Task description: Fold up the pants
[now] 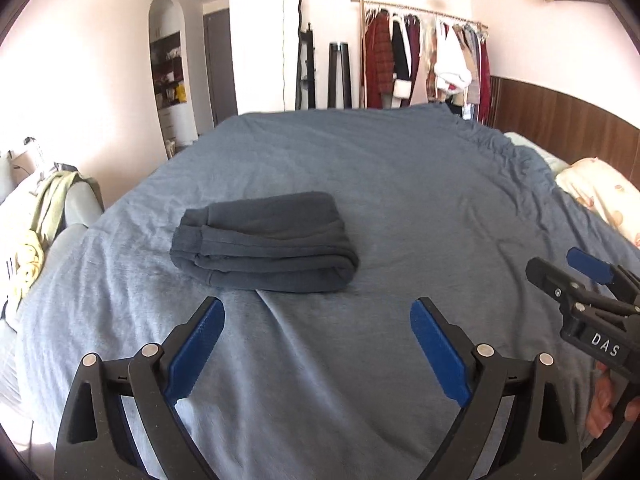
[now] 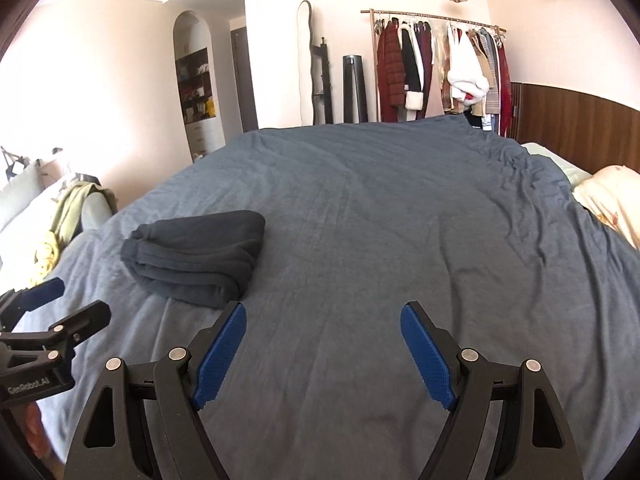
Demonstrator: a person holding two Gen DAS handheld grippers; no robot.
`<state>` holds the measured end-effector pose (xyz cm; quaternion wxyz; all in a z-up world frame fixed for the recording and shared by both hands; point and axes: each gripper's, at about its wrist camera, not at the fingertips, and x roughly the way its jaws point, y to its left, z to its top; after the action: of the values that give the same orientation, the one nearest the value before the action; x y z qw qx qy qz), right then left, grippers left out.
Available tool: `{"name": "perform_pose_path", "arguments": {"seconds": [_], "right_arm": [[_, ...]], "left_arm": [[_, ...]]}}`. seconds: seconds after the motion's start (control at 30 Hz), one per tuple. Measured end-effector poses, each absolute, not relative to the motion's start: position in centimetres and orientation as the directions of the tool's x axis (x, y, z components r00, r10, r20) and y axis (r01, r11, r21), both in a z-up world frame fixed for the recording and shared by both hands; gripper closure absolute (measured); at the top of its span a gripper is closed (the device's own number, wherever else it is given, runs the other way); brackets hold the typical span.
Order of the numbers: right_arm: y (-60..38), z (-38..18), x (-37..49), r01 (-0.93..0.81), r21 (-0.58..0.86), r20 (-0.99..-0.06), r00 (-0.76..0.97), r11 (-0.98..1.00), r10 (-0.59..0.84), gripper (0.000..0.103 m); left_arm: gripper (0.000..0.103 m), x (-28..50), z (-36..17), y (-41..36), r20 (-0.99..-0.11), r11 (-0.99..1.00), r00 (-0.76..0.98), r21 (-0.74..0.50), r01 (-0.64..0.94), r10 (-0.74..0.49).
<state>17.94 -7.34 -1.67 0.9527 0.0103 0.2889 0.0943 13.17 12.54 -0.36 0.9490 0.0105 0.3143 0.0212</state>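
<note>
The dark grey pants (image 1: 264, 250) lie folded into a compact stack on the blue bedspread (image 1: 400, 184). My left gripper (image 1: 318, 308) hangs open just short of the stack, nothing between its blue pads. In the right wrist view the folded pants (image 2: 196, 258) sit to the upper left, and my right gripper (image 2: 323, 314) stands open over bare bedspread (image 2: 380, 220). The right gripper (image 1: 560, 268) also shows at the right edge of the left wrist view, held by a hand (image 1: 604, 404). The left gripper (image 2: 64, 300) shows at the left edge of the right wrist view.
A sofa with yellow-green clothes (image 1: 44, 216) stands left of the bed. A patterned pillow (image 1: 600, 192) lies at the right. Behind the bed are a clothes rack (image 1: 424, 60), a wavy mirror (image 1: 292, 48) and a wooden headboard panel (image 1: 568, 120).
</note>
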Motion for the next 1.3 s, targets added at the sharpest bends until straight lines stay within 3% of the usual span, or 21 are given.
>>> {"name": "perform_pose_path", "arguments": {"seconds": [0.67, 1.3], "right_arm": [[-13.5, 1.2, 7.2, -0.102, 0.029, -0.488, 0.867, 0.994, 0.103, 0.023], [-13.6, 1.1, 4.9, -0.096, -0.014, -0.482, 0.872, 0.995, 0.077, 0.023]], "left_arm": [[0.002, 5.1, 1.3, 6.6, -0.550, 0.999, 0.835, 0.022, 0.024, -0.008], [0.000, 3.7, 1.9, 6.3, -0.523, 0.999, 0.852, 0.018, 0.029, -0.016]]}}
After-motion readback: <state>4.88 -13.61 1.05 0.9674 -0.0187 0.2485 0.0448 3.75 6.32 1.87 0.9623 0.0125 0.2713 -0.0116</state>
